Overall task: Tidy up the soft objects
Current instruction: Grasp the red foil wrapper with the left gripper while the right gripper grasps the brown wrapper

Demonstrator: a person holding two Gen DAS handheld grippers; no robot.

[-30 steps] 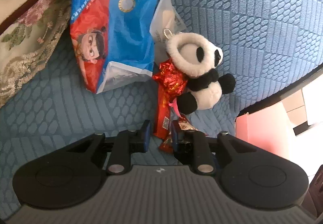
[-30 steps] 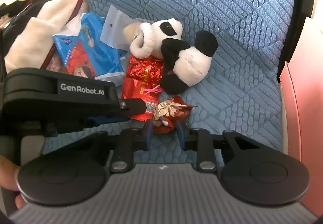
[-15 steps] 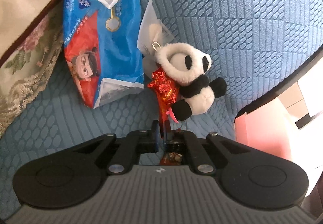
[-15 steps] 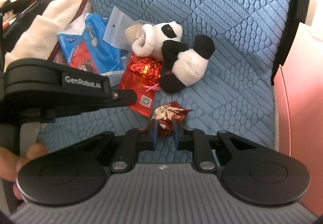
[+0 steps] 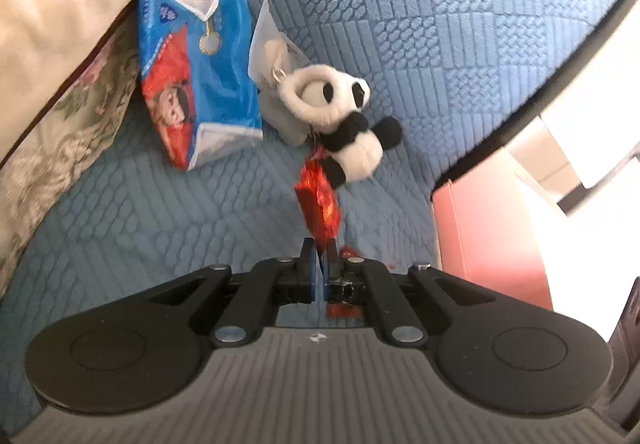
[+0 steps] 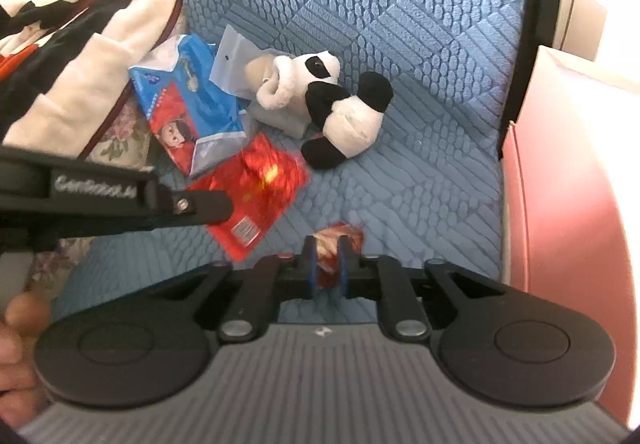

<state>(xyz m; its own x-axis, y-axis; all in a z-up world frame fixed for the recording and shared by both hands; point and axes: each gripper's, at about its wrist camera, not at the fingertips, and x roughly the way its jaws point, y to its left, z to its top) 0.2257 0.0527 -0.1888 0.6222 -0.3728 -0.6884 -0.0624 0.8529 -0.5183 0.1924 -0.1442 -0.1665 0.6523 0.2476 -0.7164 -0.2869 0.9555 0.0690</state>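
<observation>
Bright daylight in both views, coming from the right side; area right of the pink box [image 5: 492, 228] is blown out white. Fisheye bends the blue cushion [image 6: 420, 24] pattern hard toward edges, corners go dark. Red foil packet [image 6: 256, 184] is motion-smeared w/ a yellow glare spot. Cream fabric [image 5: 60, 4] left of the box is soft and blurry.

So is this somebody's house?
Probably a living room at home: a blue quilted sofa seat, a floral cushion under a blanket, and a plush panda toy among snack packets.
</observation>
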